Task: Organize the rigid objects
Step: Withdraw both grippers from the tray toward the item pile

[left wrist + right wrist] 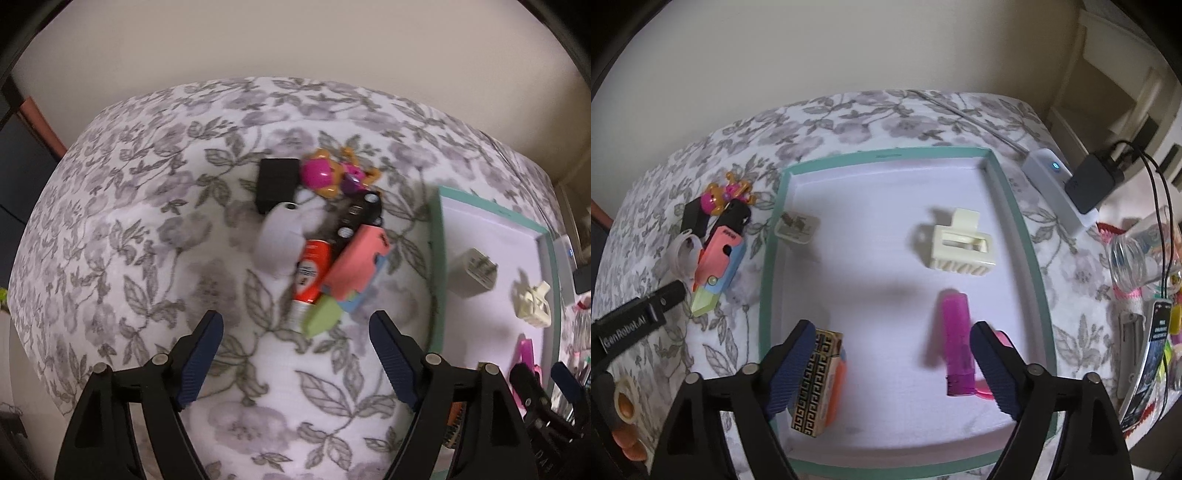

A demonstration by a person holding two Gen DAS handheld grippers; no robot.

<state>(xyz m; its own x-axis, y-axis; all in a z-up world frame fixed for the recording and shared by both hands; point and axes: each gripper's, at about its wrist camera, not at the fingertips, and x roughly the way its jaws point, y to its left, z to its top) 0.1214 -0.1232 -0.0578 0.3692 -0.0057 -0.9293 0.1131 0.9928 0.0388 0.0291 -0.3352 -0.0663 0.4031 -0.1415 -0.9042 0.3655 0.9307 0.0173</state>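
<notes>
My left gripper (297, 325) hangs open over the flowered cover, just short of a pile of small items. The pile holds a black box (277, 184), a pink and orange toy (325, 173), a white piece (280, 243), a red tube (310, 273) and a pink, blue and green toy knife (354, 269). My right gripper (892, 330) stands open above the teal-rimmed white tray (768, 258). A patterned box (816, 384) lies beside its left finger and a magenta tube (956, 343) beside its right finger. A cream hair clip (960, 247) and a white plug adapter (796, 225) lie further back in the tray.
A white power strip (1056, 184) with a black charger (1093, 181) lies beyond the tray's right corner. A clear bottle (1134, 254) and mixed clutter crowd the right edge. A wall runs behind the cover. A person's fingers (624, 406) show at lower left.
</notes>
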